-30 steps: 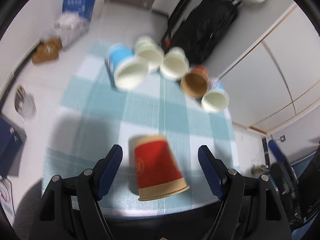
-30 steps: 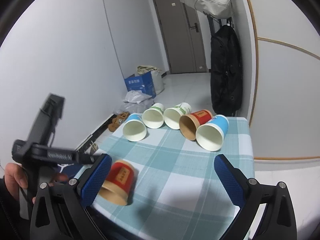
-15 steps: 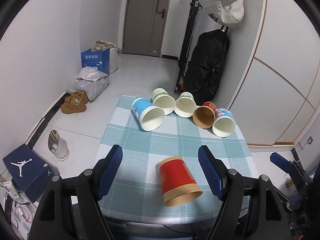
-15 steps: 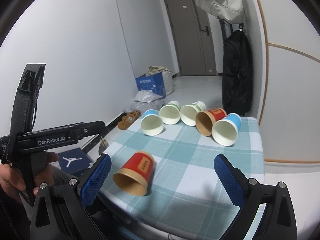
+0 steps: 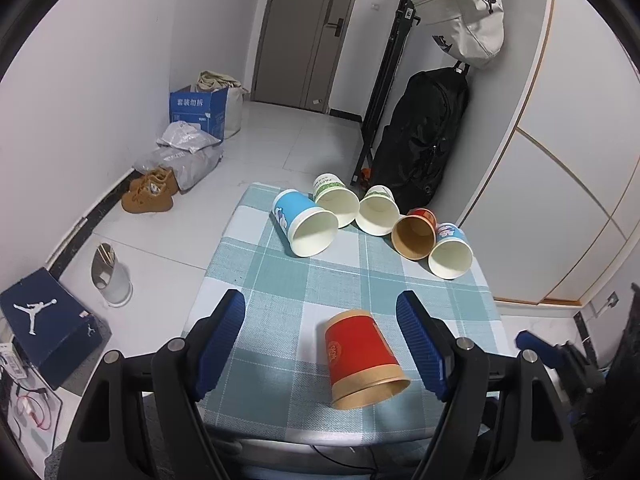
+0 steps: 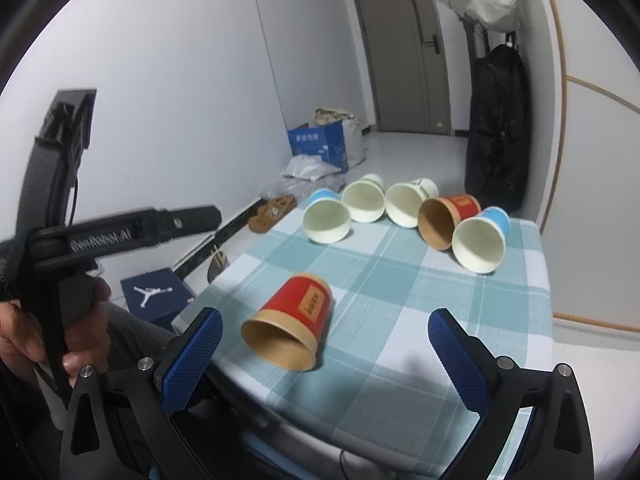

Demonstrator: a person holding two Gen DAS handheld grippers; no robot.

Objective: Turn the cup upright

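A red paper cup (image 5: 362, 356) with a tan rim lies on its side near the front edge of the checked table (image 5: 280, 320), mouth toward me. It also shows in the right wrist view (image 6: 290, 326). My left gripper (image 5: 322, 328) is open and empty, held back from the table with the cup seen between its fingers. My right gripper (image 6: 324, 344) is open and empty, just in front of the table edge, with the cup ahead at its left. The left gripper's body (image 6: 120, 232) shows in the right wrist view, in a hand.
Several more cups lie on their sides in a row at the table's far end: a blue one (image 5: 304, 224), two white and green (image 5: 336, 200), a red one (image 5: 416, 230), another blue one (image 5: 450, 254). A black bag (image 5: 420, 140) stands behind; boxes and shoes are on the floor at left.
The left gripper has pulled up and back from the red cup, so the whole table now shows. The right gripper has moved closer to the table. The cup stays on its side.
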